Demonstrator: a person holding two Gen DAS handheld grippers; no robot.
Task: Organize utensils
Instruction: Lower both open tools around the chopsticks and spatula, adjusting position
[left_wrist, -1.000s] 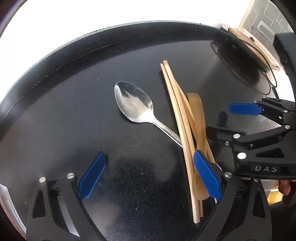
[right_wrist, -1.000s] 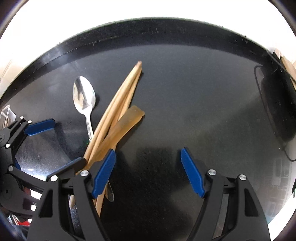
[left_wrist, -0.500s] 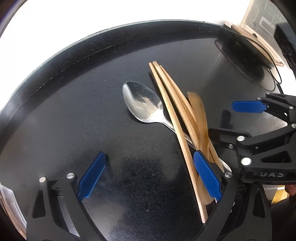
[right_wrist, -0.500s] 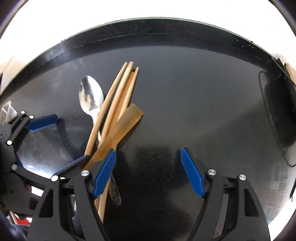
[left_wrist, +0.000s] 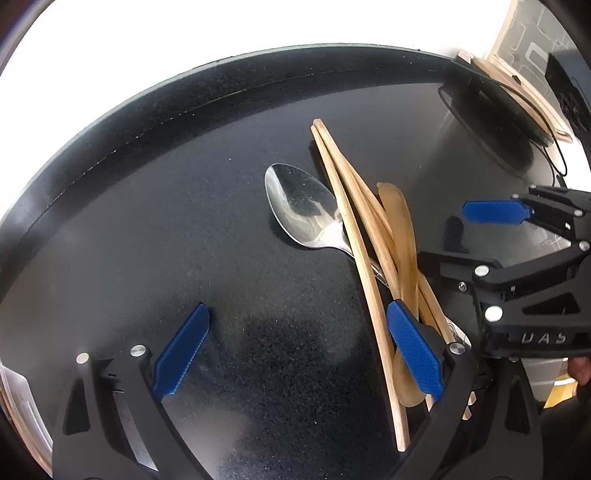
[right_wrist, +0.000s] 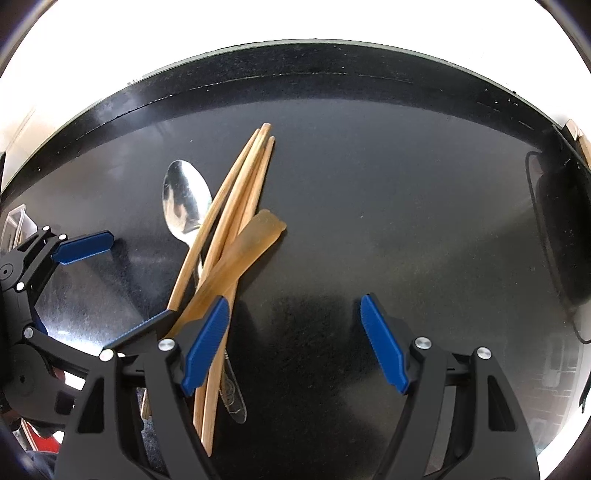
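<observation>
Since a second ago, both grippers have closed in on the utensil pile and the chopsticks (left_wrist: 354, 221) have slid against the metal spoon (left_wrist: 301, 210). On the black table (left_wrist: 166, 229), the chopsticks cross over the spoon's handle, with an amber spatula (right_wrist: 240, 254) lying across them. The left gripper (left_wrist: 295, 350) and right gripper (right_wrist: 295, 339) are both spread wide, holding nothing. A clean pick likely means straddling one piece away from the crossing.
</observation>
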